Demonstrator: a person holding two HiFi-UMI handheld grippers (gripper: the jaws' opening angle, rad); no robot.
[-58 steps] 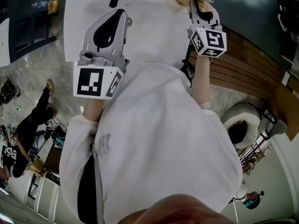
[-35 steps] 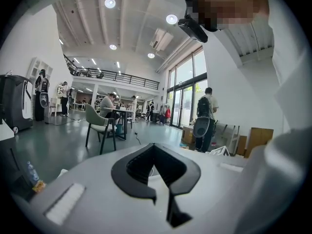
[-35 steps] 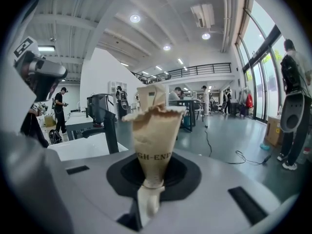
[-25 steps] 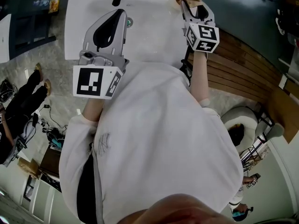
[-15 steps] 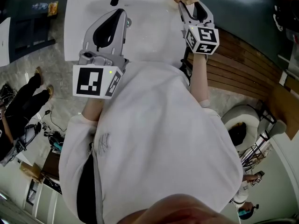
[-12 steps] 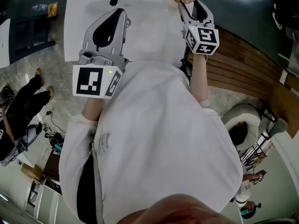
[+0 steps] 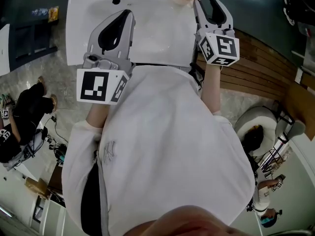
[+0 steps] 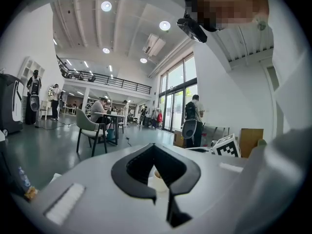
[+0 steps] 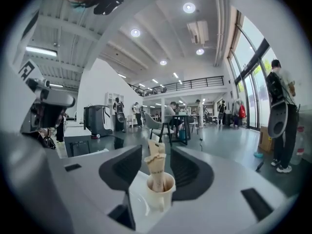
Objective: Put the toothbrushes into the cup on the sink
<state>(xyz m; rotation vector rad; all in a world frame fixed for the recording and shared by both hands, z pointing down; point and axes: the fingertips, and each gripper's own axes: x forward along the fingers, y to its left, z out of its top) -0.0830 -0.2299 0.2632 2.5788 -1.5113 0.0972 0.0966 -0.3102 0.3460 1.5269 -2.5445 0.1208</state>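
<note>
Right gripper [image 7: 206, 3] risen, jaws just opened; paper-wrapped toothbrush [image 9: 155, 165] in cup [image 9: 161, 197]; left gripper [image 7: 126, 14] closed.

The head view looks steeply down onto the sink [image 7: 157, 33]. Both gripper views face roughly level along their jaws, apparently sharing the cup [image 9: 161, 194].

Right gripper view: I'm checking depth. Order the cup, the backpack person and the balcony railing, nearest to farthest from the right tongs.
1. Cup, just ahead, centre.
2. Person with backpack, right side.
3. Balcony railing, far back, high.
</note>
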